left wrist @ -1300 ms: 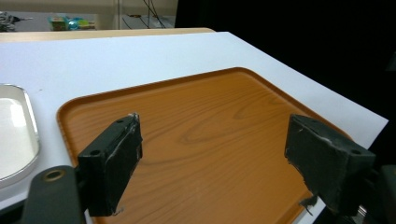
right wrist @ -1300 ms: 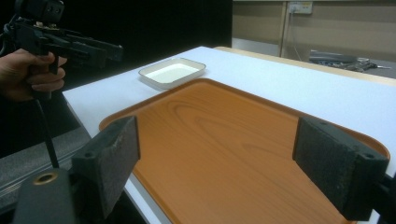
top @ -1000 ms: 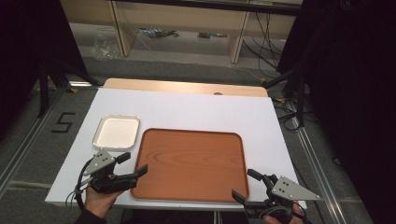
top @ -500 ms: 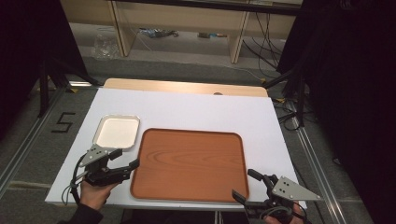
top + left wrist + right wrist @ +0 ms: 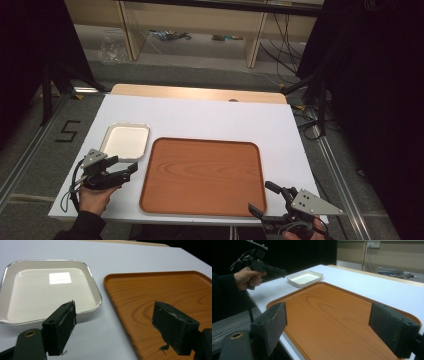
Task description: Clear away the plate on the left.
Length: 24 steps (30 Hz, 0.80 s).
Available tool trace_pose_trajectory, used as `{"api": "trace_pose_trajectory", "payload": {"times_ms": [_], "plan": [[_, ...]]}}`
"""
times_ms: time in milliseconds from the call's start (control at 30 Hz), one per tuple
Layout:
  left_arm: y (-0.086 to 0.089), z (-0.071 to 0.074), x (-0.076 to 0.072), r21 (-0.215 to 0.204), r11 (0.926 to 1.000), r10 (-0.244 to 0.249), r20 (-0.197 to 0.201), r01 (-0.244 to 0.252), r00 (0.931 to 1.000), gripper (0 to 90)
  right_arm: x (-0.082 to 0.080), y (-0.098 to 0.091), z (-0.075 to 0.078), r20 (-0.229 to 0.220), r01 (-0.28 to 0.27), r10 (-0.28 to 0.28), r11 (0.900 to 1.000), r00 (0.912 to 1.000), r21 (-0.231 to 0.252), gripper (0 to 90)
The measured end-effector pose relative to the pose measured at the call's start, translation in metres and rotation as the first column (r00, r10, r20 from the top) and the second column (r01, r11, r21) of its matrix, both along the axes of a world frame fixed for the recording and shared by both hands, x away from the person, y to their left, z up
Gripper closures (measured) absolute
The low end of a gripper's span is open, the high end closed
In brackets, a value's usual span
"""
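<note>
The left gripper (image 5: pixel 131 169), jaws spread and empty, hovers near the desk's (image 5: pixel 210 117) front-left corner, just short of the white dish (image 5: pixel 47 288) beside the wooden tray (image 5: pixel 202 175); it should straddle the near rim squarely before closing, while the right gripper (image 5: pixel 263 198) waits open at the tray's front-right corner.

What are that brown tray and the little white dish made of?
The brown tray looks like wood or wood-print laminate: grain lines show, with a smooth satin surface. The white dish looks like glossy plastic or melamine, possibly ceramic: it mirrors a bright light patch.

White dish (image 5: pixel 125 141) beside wooden tray (image 5: pixel 202 175) on table (image 5: pixel 210 117).
</note>
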<state>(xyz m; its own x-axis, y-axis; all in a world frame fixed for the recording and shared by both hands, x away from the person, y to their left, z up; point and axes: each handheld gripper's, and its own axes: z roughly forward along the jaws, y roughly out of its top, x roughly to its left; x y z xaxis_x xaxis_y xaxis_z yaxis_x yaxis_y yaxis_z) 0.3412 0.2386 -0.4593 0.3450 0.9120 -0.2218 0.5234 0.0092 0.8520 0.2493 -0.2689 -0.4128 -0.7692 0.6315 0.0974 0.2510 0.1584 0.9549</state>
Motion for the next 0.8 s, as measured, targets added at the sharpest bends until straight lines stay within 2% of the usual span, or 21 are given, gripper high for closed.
{"api": "trace_pose_trajectory", "payload": {"times_ms": [133, 233, 300, 467, 567, 600, 633, 667, 733, 800], "plan": [[0.006, -0.001, 0.003, 0.011, 0.9997, 0.023, 0.000, -0.023, 0.9997, 19.3, -0.001, 0.000, 0.001, 0.003, 0.007, -0.007, 0.9999, 1.0000, -0.012, 16.0], [0.012, -0.001, 0.007, -0.032, 0.9984, 0.047, -0.016, -0.047, 0.9988, 19.3, 0.000, 0.000, 0.000, 0.007, 0.006, -0.006, 0.9999, 1.0000, -0.010, 16.0], [0.016, -0.001, 0.012, -0.013, 0.9972, 0.073, -0.020, -0.074, 0.9971, 19.3, 0.000, 0.000, 0.001, 0.005, 0.008, -0.008, 0.9999, 1.0000, -0.015, 16.0], [0.025, -0.003, 0.023, -0.036, 0.9943, 0.098, -0.063, -0.100, 0.9932, 19.2, 0.000, -0.001, 0.000, 0.023, 0.020, -0.019, 0.9996, 0.9995, -0.019, 16.1], [0.031, -0.001, 0.030, -0.038, 0.9925, 0.112, -0.091, -0.116, 0.9895, 18.7, 0.000, -0.001, 0.000, 0.024, 0.019, -0.019, 0.9996, 0.9996, -0.019, 16.0], [0.033, 0.000, 0.032, -0.043, 0.9914, 0.119, -0.101, -0.124, 0.9877, 18.7, -0.001, 0.000, 0.000, -0.007, 0.014, -0.014, 0.9999, 0.9999, -0.003, 16.0], [0.034, 0.000, 0.033, -0.045, 0.9893, 0.133, -0.106, -0.139, 0.9854, 18.8, 0.001, -0.001, 0.000, 0.023, 0.019, -0.019, 0.9996, 0.9996, -0.019, 16.0], [0.038, -0.001, 0.036, -0.045, 0.9884, 0.139, -0.117, -0.145, 0.9834, 19.4, 0.001, -0.001, 0.000, 0.032, 0.024, -0.024, 0.9996, 0.9992, -0.012, 16.1], [0.040, -0.002, 0.038, -0.048, 0.9873, 0.145, -0.123, -0.151, 0.9818, 19.5, 0.001, 0.000, -0.001, 0.030, 0.017, -0.017, 0.9998, 0.9994, 0.003, 16.1], [0.044, -0.002, 0.041, -0.045, 0.9855, 0.157, -0.124, -0.163, 0.9798, 20.1, 0.001, -0.001, 0.000, 0.031, 0.017, -0.017, 0.9998, 0.9994, -0.008, 16.1]]}}
